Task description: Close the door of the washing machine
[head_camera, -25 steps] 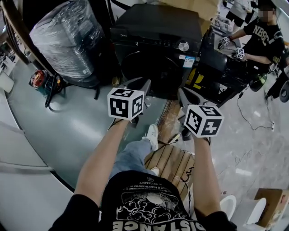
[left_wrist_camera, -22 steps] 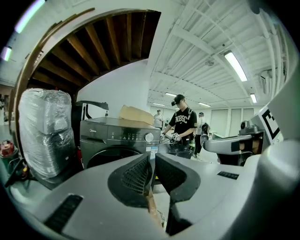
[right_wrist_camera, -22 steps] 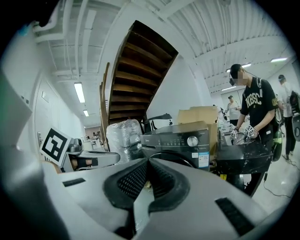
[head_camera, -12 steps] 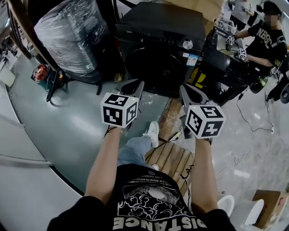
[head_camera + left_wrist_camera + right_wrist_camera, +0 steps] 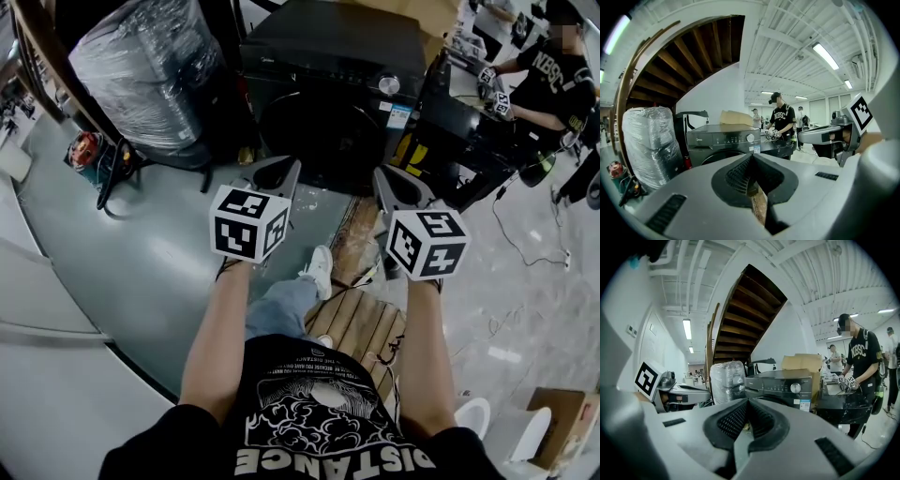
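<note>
Head view: the washing machine [image 5: 328, 84] stands far ahead with its door [image 5: 319, 136] shut and a plastic-wrapped bundle [image 5: 141, 70] to its left. Left gripper view: the left gripper [image 5: 751, 164] has just closed its jaws on nothing. Right gripper view: the right gripper [image 5: 746, 404] has its jaws together, empty.

The fingers [image 5: 684, 197] are showing matt grey plastic with ribbed black pads. Ahead of them, the washing machine [image 5: 328, 84] is gleaming in smooth dark casing with a shiny metal knob [image 5: 388, 85]. To their left, a bundle [image 5: 141, 75] is glinting in crinkled clear film. Below them, wooden slats [image 5: 361, 328] are looking rough beside a smooth, faintly shining floor [image 5: 122, 253].
</note>
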Motion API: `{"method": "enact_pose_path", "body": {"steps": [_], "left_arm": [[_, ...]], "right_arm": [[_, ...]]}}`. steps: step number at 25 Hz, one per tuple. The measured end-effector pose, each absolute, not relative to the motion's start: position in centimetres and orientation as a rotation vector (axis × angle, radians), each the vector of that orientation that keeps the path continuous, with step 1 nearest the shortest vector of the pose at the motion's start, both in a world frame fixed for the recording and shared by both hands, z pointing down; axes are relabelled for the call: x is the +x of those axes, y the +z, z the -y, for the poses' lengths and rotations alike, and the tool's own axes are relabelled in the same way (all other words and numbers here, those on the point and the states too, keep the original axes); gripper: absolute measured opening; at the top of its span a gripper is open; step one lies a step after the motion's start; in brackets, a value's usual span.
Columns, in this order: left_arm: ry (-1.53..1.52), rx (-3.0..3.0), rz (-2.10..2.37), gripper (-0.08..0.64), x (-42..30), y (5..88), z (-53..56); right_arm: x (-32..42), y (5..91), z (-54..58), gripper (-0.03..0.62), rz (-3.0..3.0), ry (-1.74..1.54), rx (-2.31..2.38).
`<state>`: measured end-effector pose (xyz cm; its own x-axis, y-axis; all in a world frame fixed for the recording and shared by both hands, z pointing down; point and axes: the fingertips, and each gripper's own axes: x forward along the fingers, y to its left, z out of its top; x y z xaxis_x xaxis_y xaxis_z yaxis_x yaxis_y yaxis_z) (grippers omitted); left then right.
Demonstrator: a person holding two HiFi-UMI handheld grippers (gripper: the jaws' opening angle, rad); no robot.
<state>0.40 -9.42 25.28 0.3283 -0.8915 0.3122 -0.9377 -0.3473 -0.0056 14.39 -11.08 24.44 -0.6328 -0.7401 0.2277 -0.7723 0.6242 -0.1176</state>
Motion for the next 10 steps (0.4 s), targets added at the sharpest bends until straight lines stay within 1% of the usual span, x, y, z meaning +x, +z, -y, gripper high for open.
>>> {"method": "enact_pose_path", "body": {"steps": [10], "left_arm": [[0.422, 2.415, 1.688, 0.029, 0.63, 25.54, 8.72]], "right_arm": [[14.25, 24.39, 10.21, 0.020, 2.693, 0.296, 1.253]]}}
